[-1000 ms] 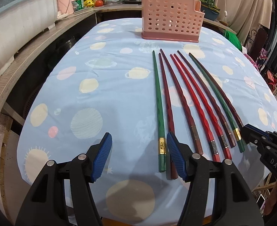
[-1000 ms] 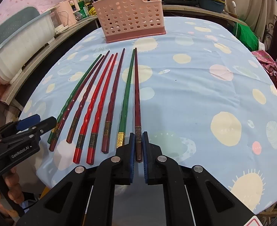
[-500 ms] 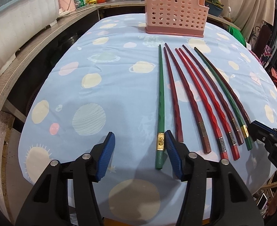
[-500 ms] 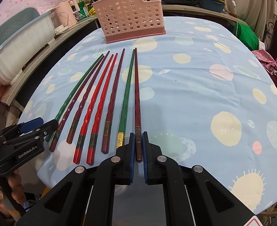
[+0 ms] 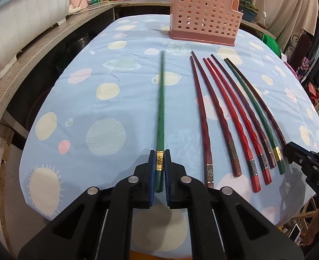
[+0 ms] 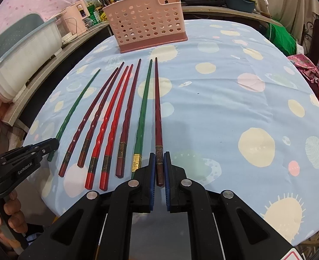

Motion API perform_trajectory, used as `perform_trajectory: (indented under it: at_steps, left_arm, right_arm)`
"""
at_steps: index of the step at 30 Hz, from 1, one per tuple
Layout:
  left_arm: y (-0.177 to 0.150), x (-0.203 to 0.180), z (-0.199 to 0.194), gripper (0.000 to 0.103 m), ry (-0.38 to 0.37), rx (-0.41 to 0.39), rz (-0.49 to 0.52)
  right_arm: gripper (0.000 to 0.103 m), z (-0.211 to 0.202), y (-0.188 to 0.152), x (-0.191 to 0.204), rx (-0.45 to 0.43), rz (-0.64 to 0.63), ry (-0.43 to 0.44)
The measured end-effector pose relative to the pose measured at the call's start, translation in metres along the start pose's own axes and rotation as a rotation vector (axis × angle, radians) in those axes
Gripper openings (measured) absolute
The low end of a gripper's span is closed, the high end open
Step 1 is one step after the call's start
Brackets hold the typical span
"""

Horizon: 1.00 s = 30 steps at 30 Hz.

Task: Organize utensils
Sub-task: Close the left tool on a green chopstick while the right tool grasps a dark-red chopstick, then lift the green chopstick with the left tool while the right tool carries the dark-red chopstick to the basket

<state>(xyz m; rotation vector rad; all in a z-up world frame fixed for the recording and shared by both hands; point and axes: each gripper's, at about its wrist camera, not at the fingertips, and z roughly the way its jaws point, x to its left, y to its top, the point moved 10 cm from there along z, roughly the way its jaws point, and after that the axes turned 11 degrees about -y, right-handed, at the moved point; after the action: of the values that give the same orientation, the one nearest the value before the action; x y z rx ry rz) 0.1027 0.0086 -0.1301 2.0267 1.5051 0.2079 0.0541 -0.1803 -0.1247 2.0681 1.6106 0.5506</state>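
We hold a green chopstick (image 5: pixel 160 117) in the left gripper (image 5: pixel 159 166), pads clamped on its gold band, tip blurred and pointing toward the far pink basket (image 5: pixel 203 20). The right gripper (image 6: pixel 158 165) is clenched on a dark red chopstick (image 6: pixel 157 108) at the near table edge. Approx. six more chopsticks (image 5: pixel 235 117) lie side by side betw. the two on the blue planet-print cloth (image 5: pixel 98 91).
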Motion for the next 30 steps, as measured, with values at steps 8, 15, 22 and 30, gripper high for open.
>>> perform_trajectory:
  at_steps: [8,15,22,30]
  left_arm:
    - [0.018,0.001,-0.019,0.007,-0.017,-0.032,-0.023]
    - [0.047,0.005,-0.045,0.007,-0.019,-0.085,-0.031]
    - [0.087,0.008,-0.067,0.007,-0.011,-0.137,-0.027]
    - [0.146,0.004,-0.09,0.007,-0.022,-0.206,-0.005]
  right_arm:
    - [0.007,-0.022,0.024,-0.012,-0.061,0.04,0.017]
    - [0.007,-0.053,0.063,-0.026,-0.155,0.072,0.029]
    - [0.007,-0.082,0.115,-0.042,-0.263,0.113,0.046]
    - [0.007,-0.101,0.173,-0.047,-0.359,0.109,0.049]
